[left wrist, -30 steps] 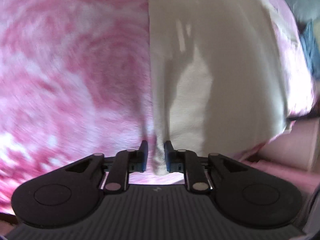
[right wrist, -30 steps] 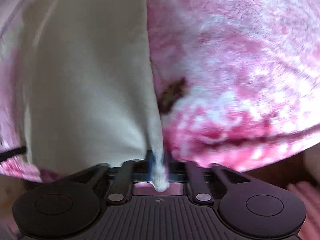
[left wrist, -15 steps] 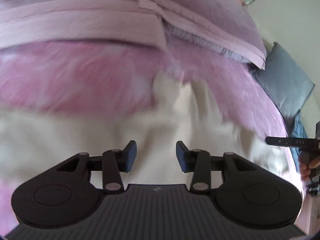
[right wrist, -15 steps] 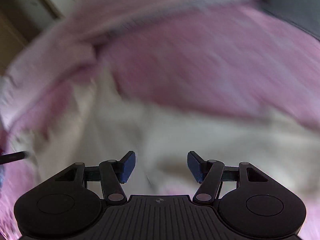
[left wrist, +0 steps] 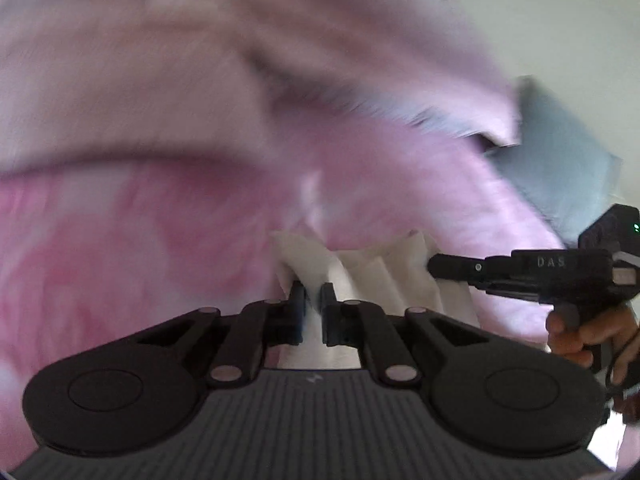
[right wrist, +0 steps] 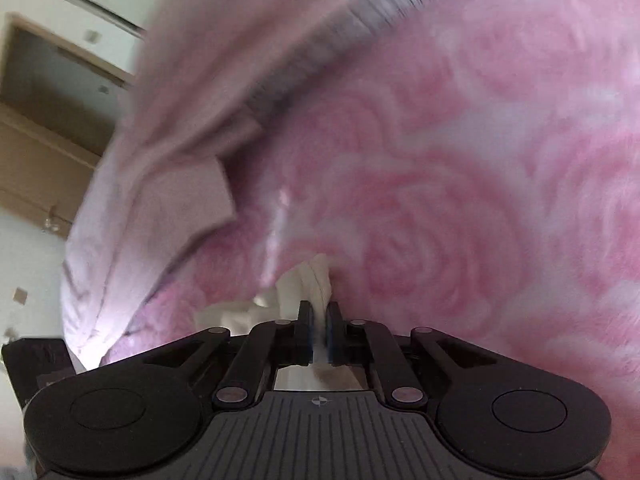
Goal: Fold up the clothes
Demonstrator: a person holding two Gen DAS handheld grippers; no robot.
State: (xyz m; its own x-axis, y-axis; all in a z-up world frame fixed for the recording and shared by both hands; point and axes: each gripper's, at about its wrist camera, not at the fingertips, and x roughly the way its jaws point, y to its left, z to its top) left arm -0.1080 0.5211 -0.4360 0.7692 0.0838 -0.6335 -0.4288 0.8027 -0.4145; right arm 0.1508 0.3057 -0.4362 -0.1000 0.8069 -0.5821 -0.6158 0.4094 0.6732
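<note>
On the pink rose-patterned fleece bed blanket (right wrist: 480, 184), left tongs (left wrist: 313, 300) and right tongs (right wrist: 319, 322) each clamp the cream cotton garment's (left wrist: 384, 276) edge, presumably to carry a fold.

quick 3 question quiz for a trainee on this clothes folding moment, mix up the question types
1. True or false: both grippers are shut on the cream garment.
2. Multiple choice: what does the garment lie on? A. a wooden table B. a pink rose-patterned blanket C. a tiled floor
3. Short answer: in the left wrist view, what enters from the right edge?

Key
1. True: the left gripper and the right gripper each pinch a fold of the cloth.
2. B
3. The right gripper, held in the person's hand, its fingers on the garment's far side.
</note>
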